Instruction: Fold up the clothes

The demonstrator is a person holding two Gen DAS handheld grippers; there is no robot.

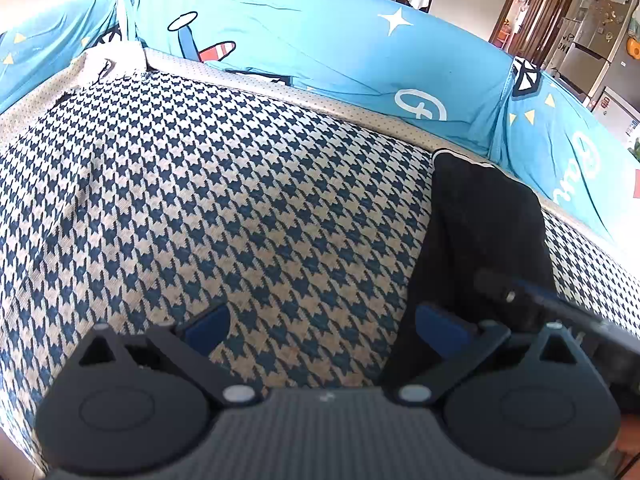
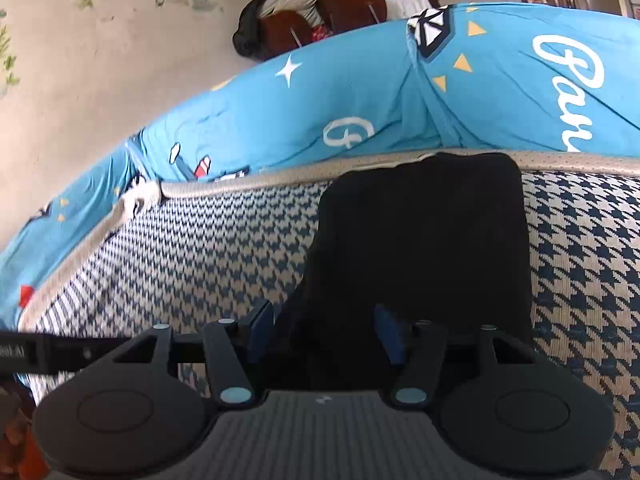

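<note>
A black folded garment [image 2: 424, 240] lies on the houndstooth seat cover [image 2: 224, 232], its far edge up against the beige piping at the back. My right gripper [image 2: 324, 320] stands open at the garment's near end. The blue pads [image 2: 388, 336] sit on either side of the cloth and do not press it. In the left wrist view the same black garment [image 1: 484, 224] lies to the right. My left gripper [image 1: 322, 320] is open over bare houndstooth cover [image 1: 224, 200], with nothing between its fingers. Part of the right gripper [image 1: 516, 300] shows over the garment's near end.
Blue printed cushions [image 1: 320, 48] line the back of the seat, behind a beige dotted piping [image 1: 360, 114]. Chairs with piled cloth [image 2: 304, 4] stand beyond the sofa. A doorway and a fridge [image 1: 600, 40] are at the far right.
</note>
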